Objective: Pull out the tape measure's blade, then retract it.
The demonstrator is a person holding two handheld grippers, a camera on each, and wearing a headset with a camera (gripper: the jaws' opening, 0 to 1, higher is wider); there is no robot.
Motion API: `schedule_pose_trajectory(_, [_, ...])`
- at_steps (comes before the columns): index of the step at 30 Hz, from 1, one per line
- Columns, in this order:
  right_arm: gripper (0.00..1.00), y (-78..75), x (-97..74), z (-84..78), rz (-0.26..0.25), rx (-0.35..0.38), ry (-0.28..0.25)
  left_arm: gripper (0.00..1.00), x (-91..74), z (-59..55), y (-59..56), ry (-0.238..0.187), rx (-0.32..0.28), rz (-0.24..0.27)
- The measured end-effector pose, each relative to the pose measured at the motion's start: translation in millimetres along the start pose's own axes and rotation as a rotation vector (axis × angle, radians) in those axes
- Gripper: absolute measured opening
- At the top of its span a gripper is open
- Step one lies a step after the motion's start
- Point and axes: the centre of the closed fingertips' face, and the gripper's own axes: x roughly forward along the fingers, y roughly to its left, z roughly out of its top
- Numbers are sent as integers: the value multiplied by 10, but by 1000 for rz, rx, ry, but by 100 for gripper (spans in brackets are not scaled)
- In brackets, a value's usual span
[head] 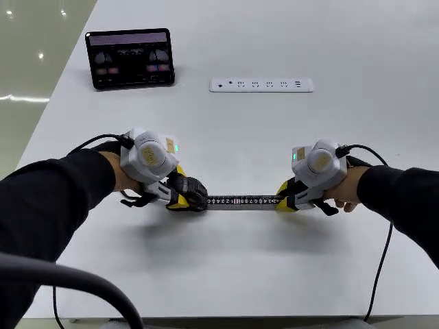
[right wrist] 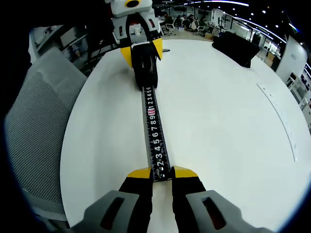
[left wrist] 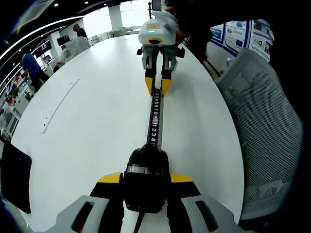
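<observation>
A black tape measure case (head: 189, 193) lies on the white table, held by my left gripper (head: 180, 199), which is shut on it; in the left gripper view the case (left wrist: 146, 177) sits between the yellow-tipped jaws. The dark numbered blade (head: 243, 200) runs out flat along the table toward the right. My right gripper (head: 282, 203) is shut on the blade's end (right wrist: 160, 171). The blade (right wrist: 152, 121) shows numbers up to about sixteen in the right gripper view, leading to the case (right wrist: 145, 68). The right gripper (left wrist: 157, 85) faces the left one along the blade (left wrist: 154, 119).
A dark tablet (head: 129, 57) stands at the far left of the table and a white power strip (head: 261, 84) lies at the back middle. A mesh chair (left wrist: 262, 126) stands beside the table's near edge. Cables trail from both grippers.
</observation>
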Motion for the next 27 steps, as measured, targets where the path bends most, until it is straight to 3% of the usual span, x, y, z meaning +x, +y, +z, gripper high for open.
schedule_pose_trajectory(27, [9, -43, -112, -178, -8, 1, 15, 30, 4, 0, 3, 0, -3, 0])
